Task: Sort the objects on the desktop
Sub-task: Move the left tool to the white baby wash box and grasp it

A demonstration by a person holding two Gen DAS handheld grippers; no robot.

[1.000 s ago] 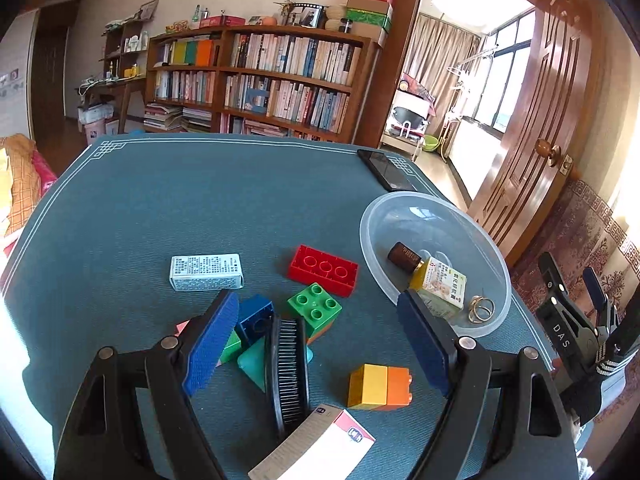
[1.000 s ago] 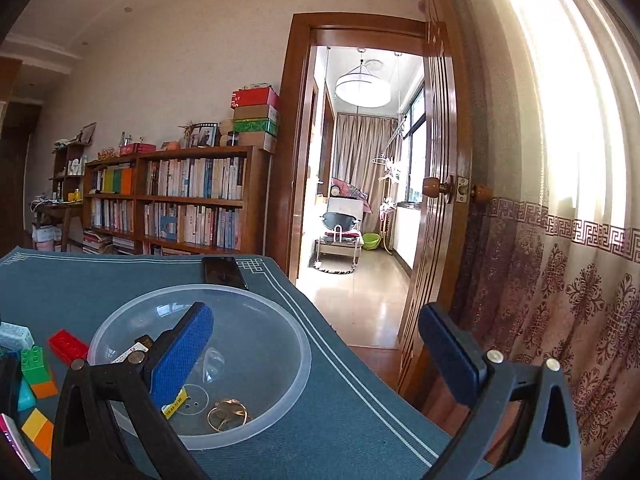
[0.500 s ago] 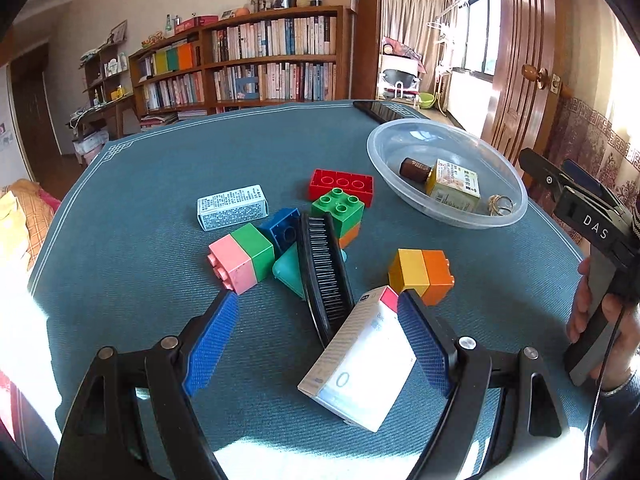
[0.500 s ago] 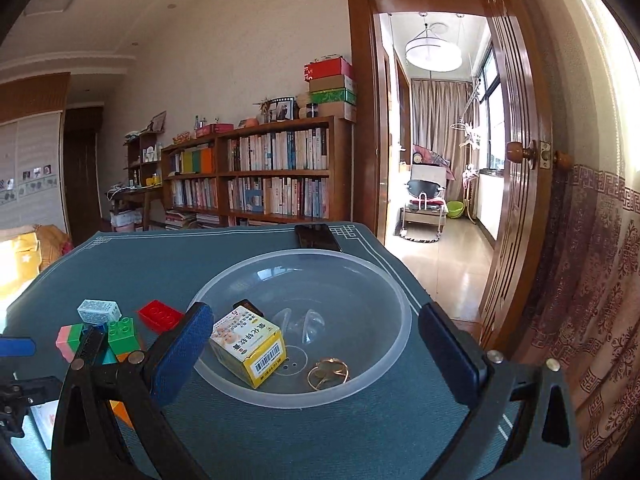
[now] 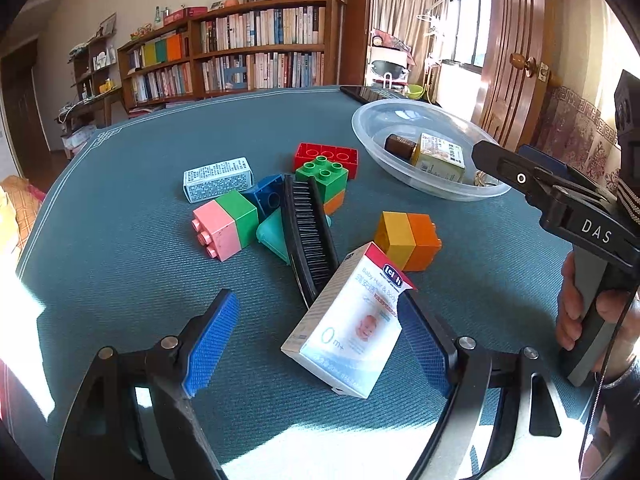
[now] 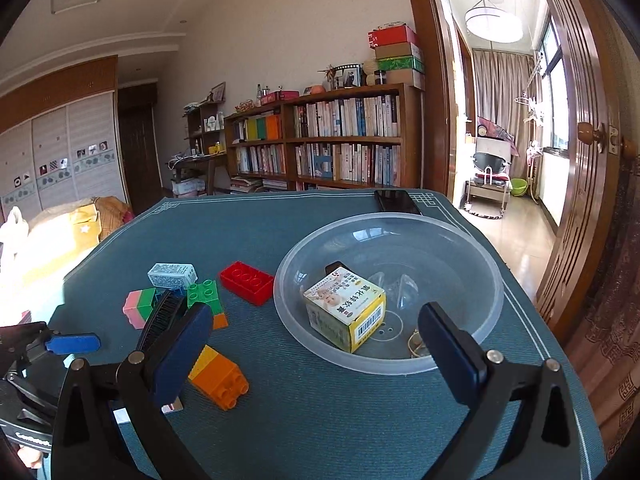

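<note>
sorting's partly done, judging by the layout. the clear plastic bowl (image 6: 486,300) sits near the right edge of the teal-covered table (image 5: 120,264), towards the far right corner, & already holds a yellow-and-white medicine carton (image 6: 347,312), a small brown bottle (image 5: 400,145) and what looks like a thin metal ring (image 6: 416,345), partly hidden.

left to do, all loose on the cloth mid-table: red flat brick (image 5: 326,157), green brick on an orange one (image 5: 323,174), blue brick (image 5: 266,196), pink-and-green brick (image 5: 224,224), teal cone-ish piece (image 5: 274,236), yellow-and-orange brick (image 5: 408,240), small grey-white printed box (image 5: 218,179), long black comb (image 5: 306,236) lying over the pile. a dark phone (image 6: 396,201) rests at the far edge; can't tell if it counts.

my left gripper (image 5: 316,338) is spread wide, holding nothing, low over the near edge. the white baby-care carton w/ red top (image 5: 352,326) lies tilted betw my two blue pads; the right pad (image 5: 422,344) is just at its side, can't tell if touching, left pad well apart. the carton's far end leans on the comb. looks like the next pick, prob for the bowl w/ the other carton.

my right gripper (image 6: 316,350) is wide too, empty, hovering near the bowl's near rim.

so roughly three items in, about nine out. nowhere obvious for the bricks to go.
</note>
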